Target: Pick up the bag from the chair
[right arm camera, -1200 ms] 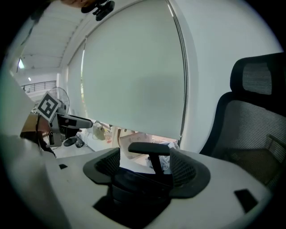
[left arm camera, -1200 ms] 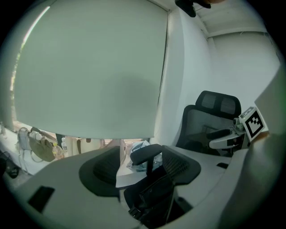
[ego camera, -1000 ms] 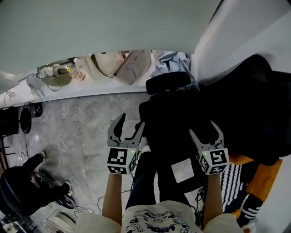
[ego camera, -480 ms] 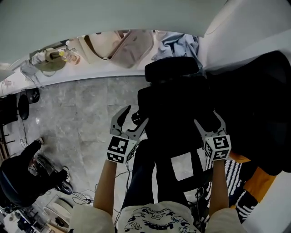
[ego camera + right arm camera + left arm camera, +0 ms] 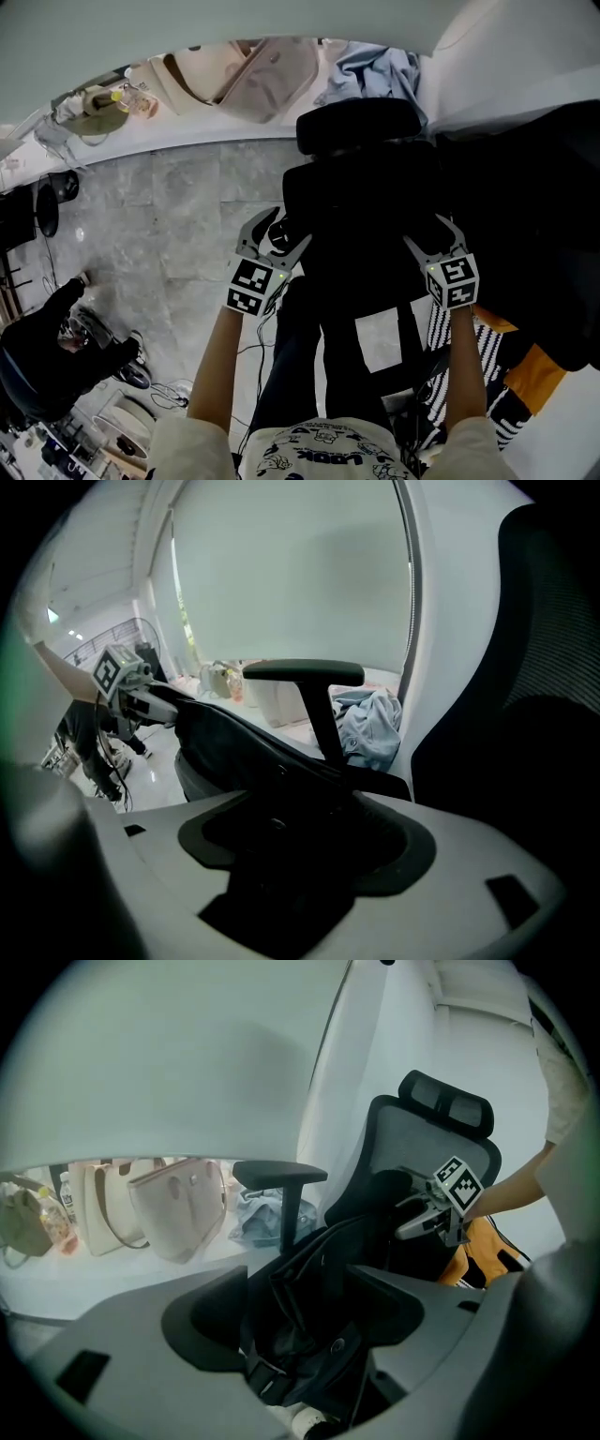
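A black bag lies slumped on the seat of a black office chair. My left gripper stands open at the bag's left side, its jaws just opened wider. In the left gripper view the bag's folds and strap sit between the jaws of the left gripper, untouched by the pads. My right gripper is open at the bag's right side, its jaws just closed a little. In the right gripper view the bag's dark edge runs between the jaws of the right gripper.
The chair's armrests stand beside the bag. Cream handbags and a blue cloth lie on the ledge behind. A black coat and an orange item crowd the right. Bags and cables cover the floor at left.
Both grippers have come down and forward, from in front of the chair to either side of the bag on the seat. The head view has shifted toward the chair.
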{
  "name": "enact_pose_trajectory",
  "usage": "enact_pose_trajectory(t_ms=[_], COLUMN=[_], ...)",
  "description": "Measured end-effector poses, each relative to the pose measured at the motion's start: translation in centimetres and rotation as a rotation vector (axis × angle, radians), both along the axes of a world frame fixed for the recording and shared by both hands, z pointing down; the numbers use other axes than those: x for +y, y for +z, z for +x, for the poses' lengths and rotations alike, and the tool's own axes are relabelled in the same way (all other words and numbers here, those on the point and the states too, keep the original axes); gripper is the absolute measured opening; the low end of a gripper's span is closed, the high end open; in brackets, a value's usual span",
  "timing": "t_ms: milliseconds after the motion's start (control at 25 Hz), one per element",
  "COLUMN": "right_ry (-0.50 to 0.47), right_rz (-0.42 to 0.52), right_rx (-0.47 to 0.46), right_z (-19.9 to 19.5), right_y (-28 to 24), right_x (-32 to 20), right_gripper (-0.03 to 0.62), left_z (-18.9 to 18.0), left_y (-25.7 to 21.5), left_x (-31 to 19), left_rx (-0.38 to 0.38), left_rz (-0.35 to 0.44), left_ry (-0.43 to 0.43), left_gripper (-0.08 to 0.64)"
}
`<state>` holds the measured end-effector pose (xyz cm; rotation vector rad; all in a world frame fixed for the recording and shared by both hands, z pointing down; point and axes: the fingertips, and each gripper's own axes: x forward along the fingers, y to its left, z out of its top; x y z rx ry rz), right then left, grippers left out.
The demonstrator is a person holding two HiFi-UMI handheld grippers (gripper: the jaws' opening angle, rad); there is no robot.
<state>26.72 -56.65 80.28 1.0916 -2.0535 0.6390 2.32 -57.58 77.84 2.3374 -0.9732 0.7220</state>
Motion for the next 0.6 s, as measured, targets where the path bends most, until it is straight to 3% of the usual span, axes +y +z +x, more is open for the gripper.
enact_pose_trajectory(t_ms=[240, 360, 440, 600], right_ry=[-0.045, -0.066, -0.068, -0.049], right_rz=[-0.012, -0.008, -0.006, 0.007], right_rx=[-0.020, -0.054, -0.070, -0.078], right_z=[-0.9, -1.4, -1.3, -0.9], right_y=[1.2, 1.5, 1.7, 1.7], right_x=[-0.5, -0.6, -0.5, -0.3], right_gripper=[0.297, 0.251, 0.237, 0.158], left_z=[0.7, 0.8, 0.7, 0.5], left_y=[1.8, 2.5, 2.9, 3.0], left_x=[0.1, 0.5, 0.6, 1.1], left_rx=[-0.009, -0.020, -0.031, -0.017], left_rz=[-0.021, -0.020, -0.006, -0.001], left_ry=[0.061, 0.091, 0.093, 0.101], left_gripper=[0.308, 0.297, 0.162, 0.119])
